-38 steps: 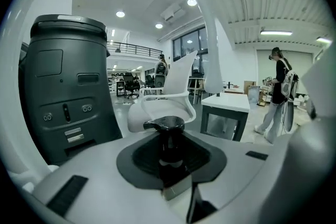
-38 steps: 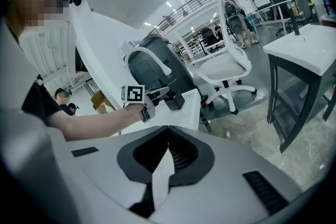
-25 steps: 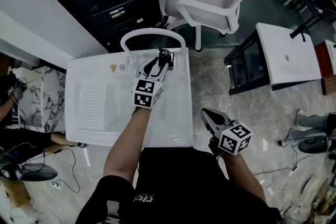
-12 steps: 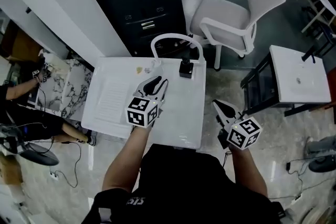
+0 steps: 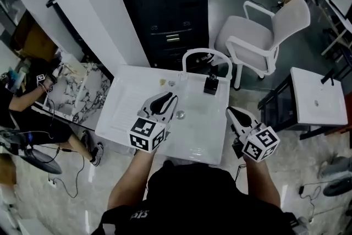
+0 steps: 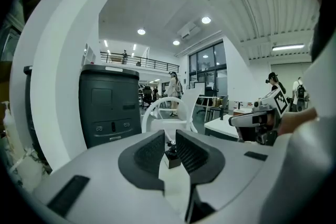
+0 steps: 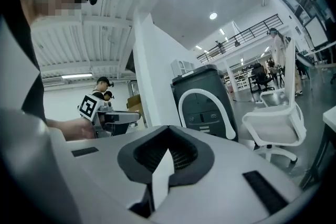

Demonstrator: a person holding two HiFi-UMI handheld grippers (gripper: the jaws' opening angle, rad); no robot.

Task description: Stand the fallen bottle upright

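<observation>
A small dark bottle [image 5: 210, 84] stands upright on the white tabletop [image 5: 127, 103], near its far right corner and just in front of a white arched handle [image 5: 204, 53]. My left gripper [image 5: 168, 98] hovers over the middle of the table, well short of the bottle. Its jaws are closing with a narrow gap and nothing between them. In the left gripper view the bottle [image 6: 170, 153] shows far off through the gap of that gripper [image 6: 169, 139]. My right gripper [image 5: 233, 112] is shut and empty, off the table's right edge; in its own view the right gripper [image 7: 167, 131] shows its jaws meeting.
A black cabinet [image 5: 165, 8] stands behind the table, with a white office chair [image 5: 269, 36] to its right. A white side table [image 5: 319, 96] is at the right. A person [image 5: 27, 85] crouches by a marble slab at the left; cables lie on the floor.
My left gripper has let go of the bottle and drawn back toward me, its jaws narrowing. The bottle stays upright by the arch. Both grippers have risen.
</observation>
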